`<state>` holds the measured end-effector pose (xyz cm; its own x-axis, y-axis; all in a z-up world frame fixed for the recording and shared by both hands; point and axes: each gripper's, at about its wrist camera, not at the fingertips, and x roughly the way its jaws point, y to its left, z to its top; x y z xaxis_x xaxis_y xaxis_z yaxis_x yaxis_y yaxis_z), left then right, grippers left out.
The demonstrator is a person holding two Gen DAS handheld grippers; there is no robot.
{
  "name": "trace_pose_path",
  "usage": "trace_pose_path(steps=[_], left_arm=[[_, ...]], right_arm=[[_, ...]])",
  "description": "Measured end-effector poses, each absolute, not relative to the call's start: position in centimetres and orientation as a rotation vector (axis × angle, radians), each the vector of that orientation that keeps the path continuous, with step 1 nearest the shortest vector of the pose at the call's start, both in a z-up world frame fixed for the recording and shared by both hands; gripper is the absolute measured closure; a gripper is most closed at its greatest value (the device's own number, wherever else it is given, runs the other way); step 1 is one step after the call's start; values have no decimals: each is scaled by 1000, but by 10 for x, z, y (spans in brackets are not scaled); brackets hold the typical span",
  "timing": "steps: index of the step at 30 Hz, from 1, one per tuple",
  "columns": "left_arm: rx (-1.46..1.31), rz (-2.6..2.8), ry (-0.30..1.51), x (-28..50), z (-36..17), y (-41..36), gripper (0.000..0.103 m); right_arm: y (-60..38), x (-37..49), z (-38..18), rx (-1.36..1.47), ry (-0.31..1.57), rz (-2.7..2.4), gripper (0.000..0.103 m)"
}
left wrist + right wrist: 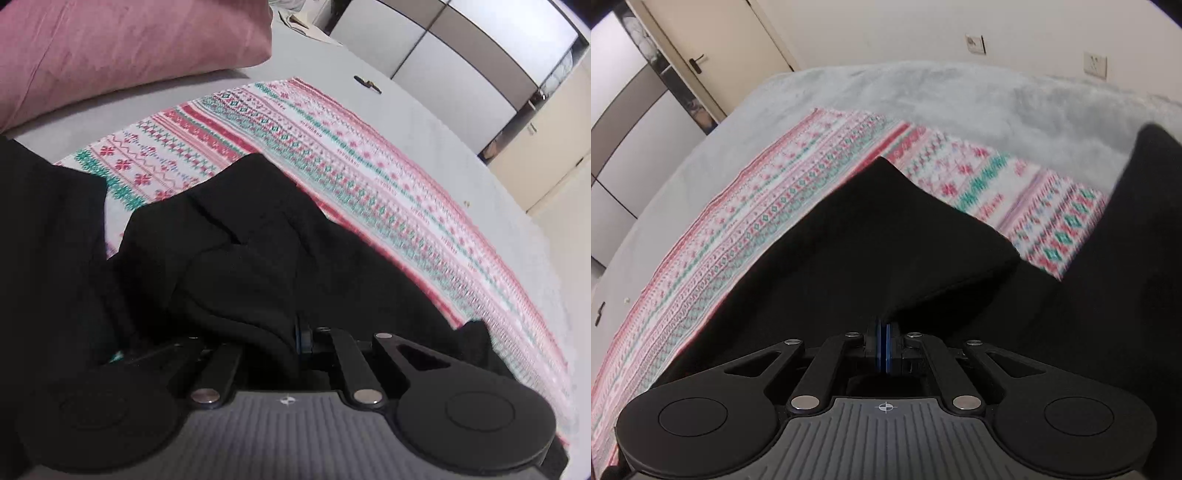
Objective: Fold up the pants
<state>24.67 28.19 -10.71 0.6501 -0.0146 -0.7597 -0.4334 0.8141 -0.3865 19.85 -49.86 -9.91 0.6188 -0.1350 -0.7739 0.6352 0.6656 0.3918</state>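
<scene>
Patterned blanket (pixel 332 155) covers the grey bed (pixel 461 129); pink pillow (pixel 129 48) lies beyond the blanket. Black pants (pixel 240 251) lie bunched on the blanket. Left tongs (pixel 301 332) and right tongs (pixel 885 332) are both clenched on pants fabric.

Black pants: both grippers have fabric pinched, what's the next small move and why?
Probably carry both pinched edges across and lay them flat. The right gripper and left gripper are shut on the black pants, lifted and bunched above the patterned cloth, so the fold isn't set down yet.

Evenly, softly lit indoors; no glare. Motion-blurred on the patterned cloth (pixel 1052 221) at right. Strongly fisheye-bent, dark at corners.
</scene>
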Motion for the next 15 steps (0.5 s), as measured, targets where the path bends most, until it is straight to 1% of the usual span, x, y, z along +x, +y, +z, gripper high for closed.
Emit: trace_pose_path(steps=[4, 7, 9, 10, 11, 12, 15], left_arm=[[-568, 248, 860, 239, -113, 284, 69], [-525, 250, 879, 236, -115, 284, 68], [-466, 246, 888, 234, -114, 277, 65], [-441, 245, 897, 233, -114, 275, 58], [-425, 253, 908, 232, -115, 275, 49], [-417, 264, 917, 231, -116, 276, 45], [-469, 273, 911, 226, -115, 288, 45]], right_arm=[[-493, 189, -85, 654, 763, -432, 103], [-498, 189, -93, 621, 817, -436, 103], [-500, 191, -101, 595, 861, -427, 103], [-499, 192, -104, 565, 879, -416, 103], [-499, 193, -109, 541, 904, -403, 103], [-500, 194, -114, 528, 925, -398, 103], [-495, 191, -112, 468, 938, -372, 103]])
